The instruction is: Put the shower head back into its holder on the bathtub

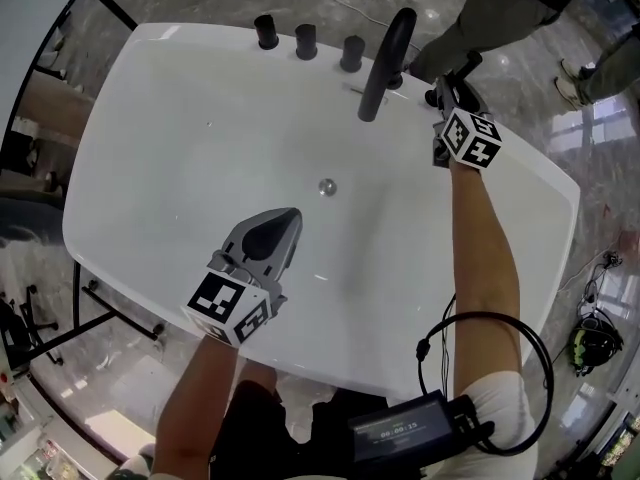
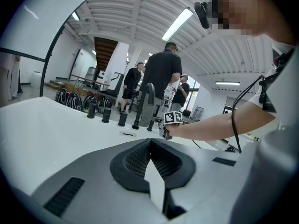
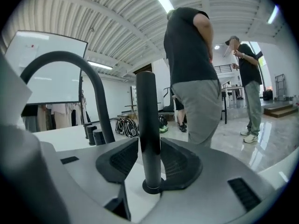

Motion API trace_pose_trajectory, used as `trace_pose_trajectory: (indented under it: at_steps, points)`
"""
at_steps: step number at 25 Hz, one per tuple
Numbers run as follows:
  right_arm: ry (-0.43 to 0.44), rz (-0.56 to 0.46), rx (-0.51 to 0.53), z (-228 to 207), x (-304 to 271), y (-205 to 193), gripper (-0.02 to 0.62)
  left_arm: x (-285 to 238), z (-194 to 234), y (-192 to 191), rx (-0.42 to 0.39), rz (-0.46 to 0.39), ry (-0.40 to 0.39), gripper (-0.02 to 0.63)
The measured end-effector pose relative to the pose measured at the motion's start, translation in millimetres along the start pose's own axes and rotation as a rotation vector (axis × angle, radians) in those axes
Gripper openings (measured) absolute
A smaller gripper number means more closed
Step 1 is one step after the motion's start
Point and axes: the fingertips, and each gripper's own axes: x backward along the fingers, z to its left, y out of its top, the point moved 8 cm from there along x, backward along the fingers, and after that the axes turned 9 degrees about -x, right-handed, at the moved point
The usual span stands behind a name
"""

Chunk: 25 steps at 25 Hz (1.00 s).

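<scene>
Clamped slim black cylindrical shower head (image 3: 148,111) upright between right gripper (image 3: 149,143) 2 jaws, foot at black ring holder (image 3: 152,188); left gripper (image 2: 149,146) closed, empty.

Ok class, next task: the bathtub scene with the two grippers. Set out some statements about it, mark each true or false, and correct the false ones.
1. The right gripper has its fingers closed on the black shower head, which stands upright. True.
2. The left gripper grips the spout. False: it is shut and empty over the basin, well apart from the spout.
3. Three black knobs stand in a row on the bathtub rim, on the spout's left in the head view. True.
4. The bathtub is full of water. False: it looks dry, with the drain plainly showing.
</scene>
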Motion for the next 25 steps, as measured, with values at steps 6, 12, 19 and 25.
trace_pose_trajectory:
  at_steps: [6,12,19,25]
  points:
    - [0.014,-0.029,0.005,8.3,35.6,27.1,0.207,7.0,-19.1,17.7,-0.022,0.006,-0.010,0.018]
    - [0.055,-0.129,0.083,30.0,123.2,98.4,0.206,16.4,-57.2,75.7,-0.078,-0.071,-0.014,0.018]
    - [0.180,-0.222,0.171,67.7,265.3,204.4,0.119,55.3,-132.0,124.6,-0.079,-0.117,0.016,0.018]
    - [0.174,-0.245,0.123,71.8,381.0,242.9,0.048,96.2,-191.2,152.3,-0.061,-0.138,0.031,0.018]
